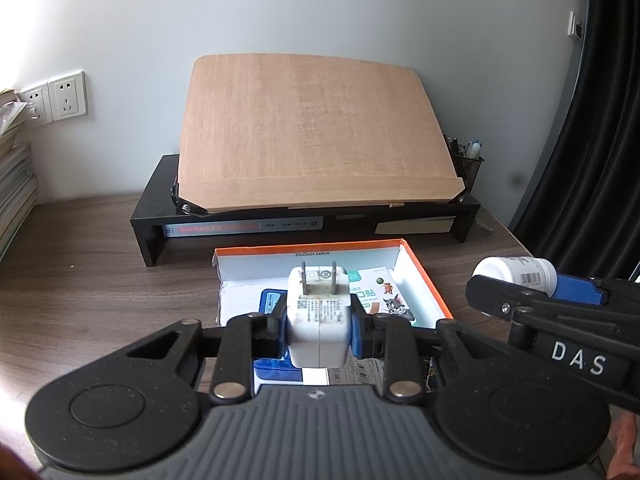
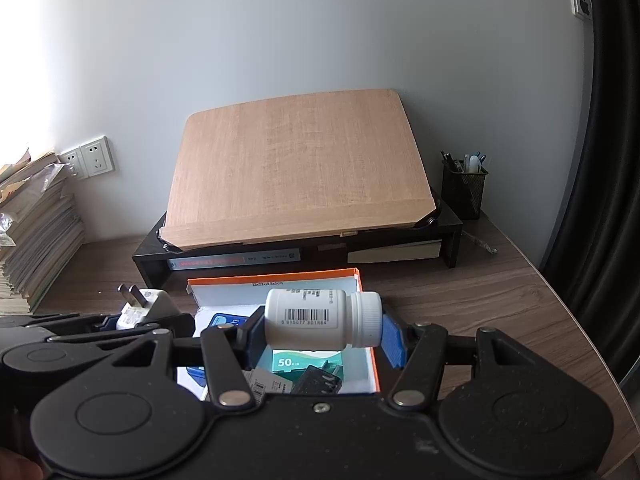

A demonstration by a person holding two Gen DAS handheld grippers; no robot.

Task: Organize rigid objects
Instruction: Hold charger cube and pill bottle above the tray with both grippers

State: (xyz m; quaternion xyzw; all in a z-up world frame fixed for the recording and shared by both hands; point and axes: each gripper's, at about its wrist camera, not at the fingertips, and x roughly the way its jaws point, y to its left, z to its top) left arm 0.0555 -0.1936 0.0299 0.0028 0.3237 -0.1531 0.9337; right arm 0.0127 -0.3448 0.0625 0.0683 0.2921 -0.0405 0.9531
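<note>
While both loads hang above the open orange-rimmed box (image 1: 424, 276), plenty left to go wrong. Left gripper (image 1: 319, 330) clamped tight on a white plug adapter (image 1: 318, 316), prongs pointing up and away, blue pads squeezing its flat sides. Right gripper (image 2: 322, 328) closed endwise on a white pill bottle (image 2: 320, 318), lying sideways, cap to the right, pads bearing on the base and the cap.

Biggest worry: that smooth, round bottle, gripped only end to end, likely to roll once released and strike the cartons already in the box, or hop over the low right wall onto the wooden desk (image 2: 500, 300). Adapter held above the near left part of the box; dropped from there, apt to land prongs-first on the blue packet (image 1: 270, 300) and tip. Grippers close side by side too, so a careless swing could knock one load against the other.

Readable writing: "DAS" on the right gripper's arm, "33x23x12.5x5cm" printed on the box's far wall, "50" on a teal carton (image 2: 306, 362) inside, a barcode on the bottle with digits too blurred to trust, a cartoon cat and mouse on the bandage box (image 1: 384, 294).
</note>
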